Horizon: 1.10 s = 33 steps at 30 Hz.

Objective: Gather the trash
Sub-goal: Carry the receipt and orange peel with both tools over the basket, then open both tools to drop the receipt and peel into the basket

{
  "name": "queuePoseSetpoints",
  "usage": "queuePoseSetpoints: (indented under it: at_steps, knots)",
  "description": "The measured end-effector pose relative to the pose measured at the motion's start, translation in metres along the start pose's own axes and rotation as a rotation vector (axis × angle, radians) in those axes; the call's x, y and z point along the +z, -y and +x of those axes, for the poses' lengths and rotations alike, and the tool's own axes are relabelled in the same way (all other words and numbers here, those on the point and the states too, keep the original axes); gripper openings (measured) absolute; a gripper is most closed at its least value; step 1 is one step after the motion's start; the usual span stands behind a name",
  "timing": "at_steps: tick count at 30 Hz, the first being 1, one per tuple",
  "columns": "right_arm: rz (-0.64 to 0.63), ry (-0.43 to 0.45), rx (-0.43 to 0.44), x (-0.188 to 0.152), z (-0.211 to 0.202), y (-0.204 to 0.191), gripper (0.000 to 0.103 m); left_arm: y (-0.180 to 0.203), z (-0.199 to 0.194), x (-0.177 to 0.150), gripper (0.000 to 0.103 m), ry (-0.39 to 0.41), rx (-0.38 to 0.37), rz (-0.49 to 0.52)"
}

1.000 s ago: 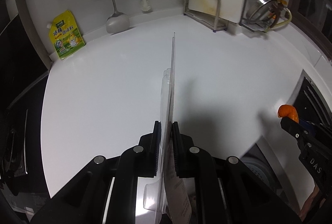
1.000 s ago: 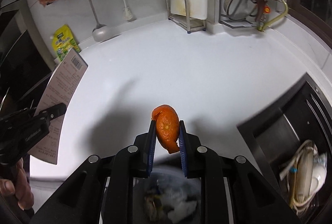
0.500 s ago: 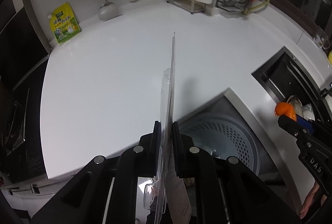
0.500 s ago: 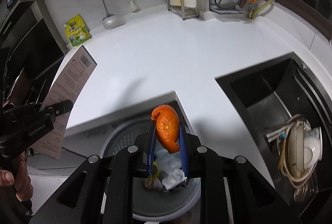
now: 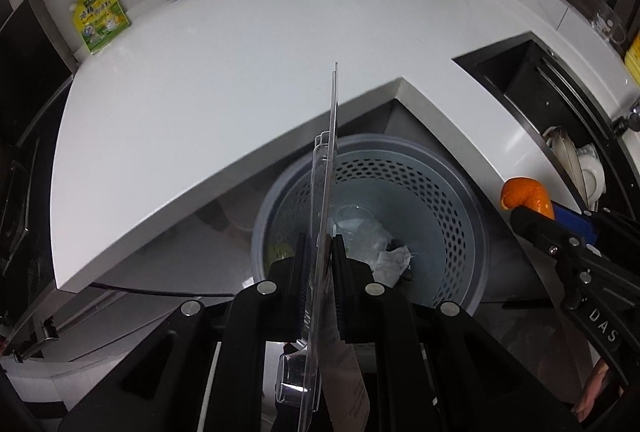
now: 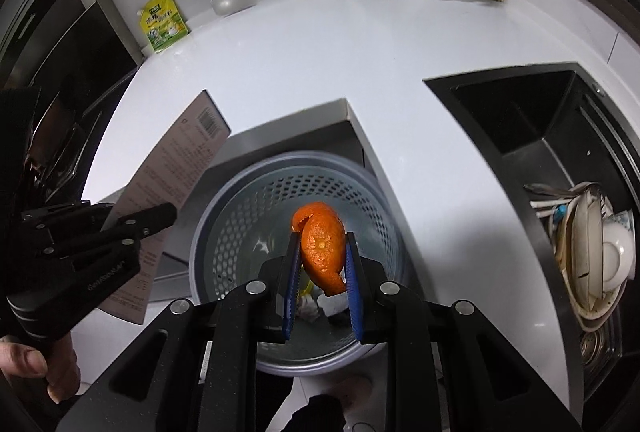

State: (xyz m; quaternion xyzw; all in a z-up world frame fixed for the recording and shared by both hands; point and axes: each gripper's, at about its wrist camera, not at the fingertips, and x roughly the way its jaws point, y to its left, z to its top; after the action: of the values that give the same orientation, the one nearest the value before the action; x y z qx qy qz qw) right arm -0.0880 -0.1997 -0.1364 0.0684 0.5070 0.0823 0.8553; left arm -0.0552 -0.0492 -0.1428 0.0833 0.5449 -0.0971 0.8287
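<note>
Orange peel (image 6: 322, 246) sits pinched between the fingers of my right gripper (image 6: 322, 264), and in that view it hangs directly over the open mouth of the grey perforated bin (image 6: 240, 200). The bin stands on the floor in the notch of the white desk (image 6: 320, 44), with crumpled paper and clear wrap already at its bottom. I judge that peel needs only a release: the drop line runs straight down into the bin.

My left gripper (image 5: 320, 252) is clamped narrow on a flat clear plastic package with a printed card back (image 5: 326, 192). Its long axis runs along the fingers toward 12 o'clock, edge-on to the camera, and its far tip reaches past the bin's rim over the desk edge. The bin lies under and just toward 1 o'clock of those fingers.

So the right side looks better centred. From the right view the card (image 6: 176, 168) lies at 9 o'clock of the bin, partly outside the rim. I would tip that long piece downward or shift it toward 3 o'clock before letting go, otherwise it may bridge the rim.
</note>
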Motion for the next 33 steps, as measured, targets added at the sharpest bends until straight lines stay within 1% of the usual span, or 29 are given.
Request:
queuePoseSetpoints:
  at_steps: [13, 19, 20, 21, 22, 23, 24, 25, 29, 33]
  knots:
    - [-0.017, -0.046, 0.028, -0.003, 0.012, -0.007, 0.021, -0.001, 0.012, -0.007, 0.012, -0.054, -0.025, -0.024]
    - [-0.023, -0.043, 0.041, 0.001, 0.013, -0.011, 0.022, -0.005, 0.008, -0.007, 0.015, -0.051, -0.018, -0.027]
    - [-0.024, -0.041, 0.041, 0.002, 0.013, -0.012, 0.023, -0.007, 0.007, -0.007, 0.018, -0.050, -0.014, -0.031]
    - [-0.025, -0.037, 0.041, 0.003, 0.012, -0.012, 0.027, -0.008, 0.006, -0.007, 0.031, -0.044, -0.011, -0.035]
    - [-0.026, -0.031, 0.040, 0.004, 0.011, -0.013, 0.033, -0.010, 0.004, -0.006, 0.044, -0.038, -0.007, -0.039]
    - [-0.027, -0.026, 0.038, 0.004, 0.010, -0.013, 0.037, -0.011, 0.002, -0.006, 0.049, -0.027, -0.001, -0.045]
    - [-0.026, -0.016, 0.035, 0.005, 0.007, -0.013, 0.045, -0.013, -0.001, -0.005, 0.054, -0.016, 0.003, -0.049]
    - [-0.023, -0.005, 0.034, 0.007, 0.005, -0.013, 0.049, -0.014, -0.003, -0.005, 0.054, -0.011, 0.006, -0.050]
    - [-0.015, 0.008, 0.032, 0.011, -0.002, -0.013, 0.049, -0.017, -0.009, -0.003, 0.055, 0.000, 0.016, -0.051]
    - [-0.004, 0.018, 0.035, 0.014, -0.009, -0.012, 0.052, -0.018, -0.017, -0.001, 0.062, 0.022, 0.022, -0.053]
